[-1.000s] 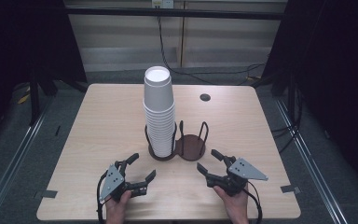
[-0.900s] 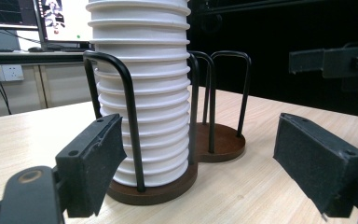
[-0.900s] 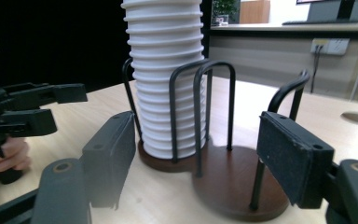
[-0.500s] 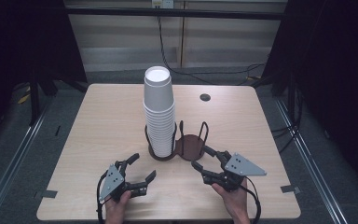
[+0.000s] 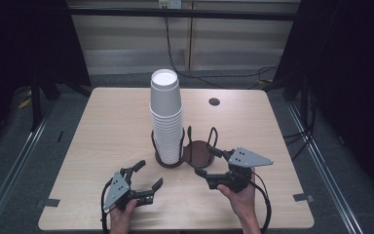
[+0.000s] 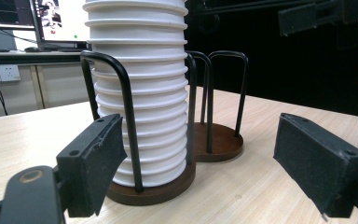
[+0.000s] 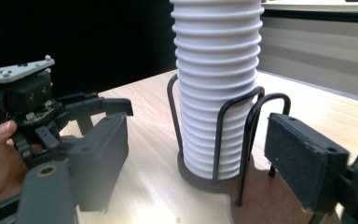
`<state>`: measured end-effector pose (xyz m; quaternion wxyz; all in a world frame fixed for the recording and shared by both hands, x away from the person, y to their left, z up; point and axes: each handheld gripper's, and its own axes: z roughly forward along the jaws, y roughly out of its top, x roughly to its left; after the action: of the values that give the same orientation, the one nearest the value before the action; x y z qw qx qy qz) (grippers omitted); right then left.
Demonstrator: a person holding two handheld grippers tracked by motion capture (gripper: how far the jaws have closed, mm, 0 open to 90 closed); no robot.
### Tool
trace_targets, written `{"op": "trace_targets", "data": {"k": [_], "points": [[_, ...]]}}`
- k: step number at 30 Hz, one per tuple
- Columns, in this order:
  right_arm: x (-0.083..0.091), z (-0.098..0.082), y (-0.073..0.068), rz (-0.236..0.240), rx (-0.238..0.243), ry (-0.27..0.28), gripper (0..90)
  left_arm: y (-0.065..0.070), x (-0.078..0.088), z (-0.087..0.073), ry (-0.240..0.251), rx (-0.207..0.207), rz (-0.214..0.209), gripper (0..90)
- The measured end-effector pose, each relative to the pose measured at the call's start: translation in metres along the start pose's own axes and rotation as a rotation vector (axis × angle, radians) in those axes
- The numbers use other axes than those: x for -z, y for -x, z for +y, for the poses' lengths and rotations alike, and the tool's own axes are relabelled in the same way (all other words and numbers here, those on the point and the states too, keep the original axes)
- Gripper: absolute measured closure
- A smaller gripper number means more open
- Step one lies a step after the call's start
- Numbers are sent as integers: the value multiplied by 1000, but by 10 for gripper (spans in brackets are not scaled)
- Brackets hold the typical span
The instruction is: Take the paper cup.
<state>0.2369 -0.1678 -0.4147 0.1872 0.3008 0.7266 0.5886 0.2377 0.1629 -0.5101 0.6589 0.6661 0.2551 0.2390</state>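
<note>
A tall stack of white paper cups (image 5: 166,117) stands in the left ring of a black wire holder with two brown round bases; the right base (image 5: 199,152) is bare. My left gripper (image 5: 147,175) rests near the table's front, short of the stack, open and holding nothing. In the left gripper view the stack (image 6: 142,93) rises between its pads (image 6: 95,163) but farther off. My right gripper (image 5: 205,161) hovers at the front right of the bare base. Its jaws have just been opening, with nothing between them. In the right gripper view the stack (image 7: 216,84) stands ahead.
The light wooden table (image 5: 107,122) has a small dark round cap (image 5: 214,102) near its far edge. Cables trail behind the table. A monitor (image 6: 51,18) glows on a bench in the background. Bare tabletop lies left and right of the holder.
My right gripper has lifted and moved in toward the holder's bare base, and its jaws stand wider. The left gripper has kept still.
</note>
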Motion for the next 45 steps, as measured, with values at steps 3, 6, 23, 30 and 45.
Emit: {"op": "trace_targets", "data": {"k": [3,6,23,30,45], "points": [[-2,7,1,10,-4,8,154,0,0,0,0,0,0,160],[-5,16,2,28,-11,-6,145,0,0,0,0,0,0,160],[-18,59,4,68,15,0,157,0,0,0,0,0,0,160],[-24,80,10,61,36,1,140,-1,0,0,-2,0,-3,161],[-40,116,16,116,54,-46,138,0,0,0,-2,-1,-3,160]]}}
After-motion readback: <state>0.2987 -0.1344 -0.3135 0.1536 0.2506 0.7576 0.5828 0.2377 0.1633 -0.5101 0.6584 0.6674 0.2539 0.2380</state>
